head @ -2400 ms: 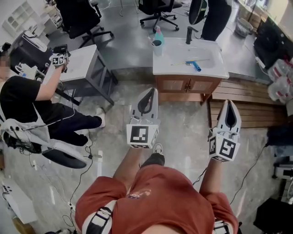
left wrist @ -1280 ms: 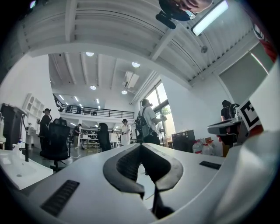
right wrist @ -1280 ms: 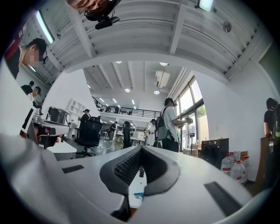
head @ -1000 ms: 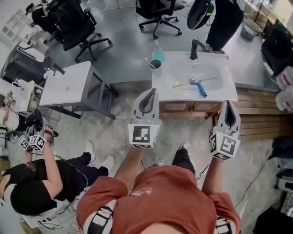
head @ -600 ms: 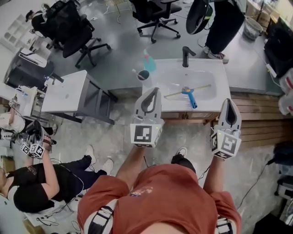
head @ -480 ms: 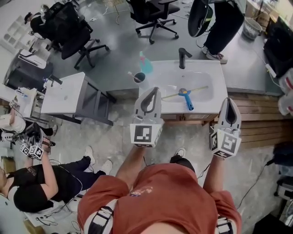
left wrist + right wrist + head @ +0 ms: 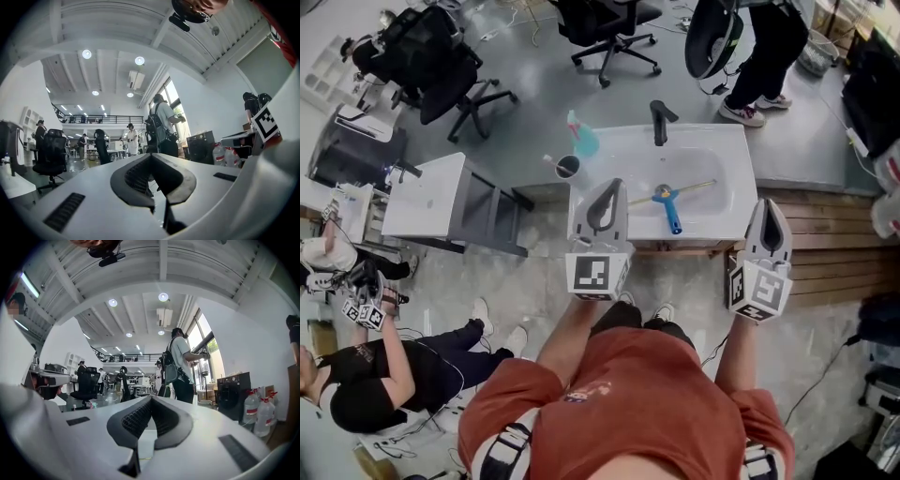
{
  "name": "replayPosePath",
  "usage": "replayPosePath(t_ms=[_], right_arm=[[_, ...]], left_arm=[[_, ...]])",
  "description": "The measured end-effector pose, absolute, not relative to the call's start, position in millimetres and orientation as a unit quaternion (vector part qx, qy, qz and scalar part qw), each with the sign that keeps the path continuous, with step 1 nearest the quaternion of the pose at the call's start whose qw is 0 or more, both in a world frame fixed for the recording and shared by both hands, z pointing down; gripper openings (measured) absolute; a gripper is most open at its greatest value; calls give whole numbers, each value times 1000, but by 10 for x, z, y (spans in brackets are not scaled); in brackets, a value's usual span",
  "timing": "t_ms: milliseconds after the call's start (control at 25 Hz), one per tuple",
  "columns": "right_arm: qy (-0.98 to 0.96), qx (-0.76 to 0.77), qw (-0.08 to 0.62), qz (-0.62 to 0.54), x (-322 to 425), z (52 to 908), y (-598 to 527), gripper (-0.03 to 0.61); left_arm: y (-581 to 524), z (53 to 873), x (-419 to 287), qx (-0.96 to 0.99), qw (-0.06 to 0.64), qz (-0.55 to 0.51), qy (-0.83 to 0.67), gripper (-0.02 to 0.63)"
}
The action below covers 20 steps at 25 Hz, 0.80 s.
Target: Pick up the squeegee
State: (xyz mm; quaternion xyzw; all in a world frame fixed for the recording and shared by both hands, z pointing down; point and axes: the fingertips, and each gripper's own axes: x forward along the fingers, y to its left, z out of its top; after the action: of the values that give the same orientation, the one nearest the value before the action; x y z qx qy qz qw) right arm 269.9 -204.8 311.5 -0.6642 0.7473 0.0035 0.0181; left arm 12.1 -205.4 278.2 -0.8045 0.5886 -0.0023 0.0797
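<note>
Our left gripper (image 7: 610,186) and right gripper (image 7: 769,203) have fingers together, empty; the squeegee (image 7: 667,202) lies in the sink (image 7: 712,207).

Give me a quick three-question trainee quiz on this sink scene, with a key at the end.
1. True or false: the squeegee lies in the sink basin.
2. Which stands nearest the cup? A) spray bottle B) faucet C) squeegee
3. Fill in: the jaws of the left gripper and right gripper are both ____.
Key: 1 true; 2 A; 3 shut.
</note>
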Motion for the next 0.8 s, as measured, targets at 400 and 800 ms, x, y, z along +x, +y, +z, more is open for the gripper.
replayPosePath(t_ms=[400,800], right_arm=[[762,-648,8,-2,2421,3394,-2652,8],[781,-624,-34,-16,1817,3672,-3411,8]], left_arm=[[-2565,3140,2,-807,65,-8,586,18],[-3271,3547,-454,-804,43,-35,591,18]])
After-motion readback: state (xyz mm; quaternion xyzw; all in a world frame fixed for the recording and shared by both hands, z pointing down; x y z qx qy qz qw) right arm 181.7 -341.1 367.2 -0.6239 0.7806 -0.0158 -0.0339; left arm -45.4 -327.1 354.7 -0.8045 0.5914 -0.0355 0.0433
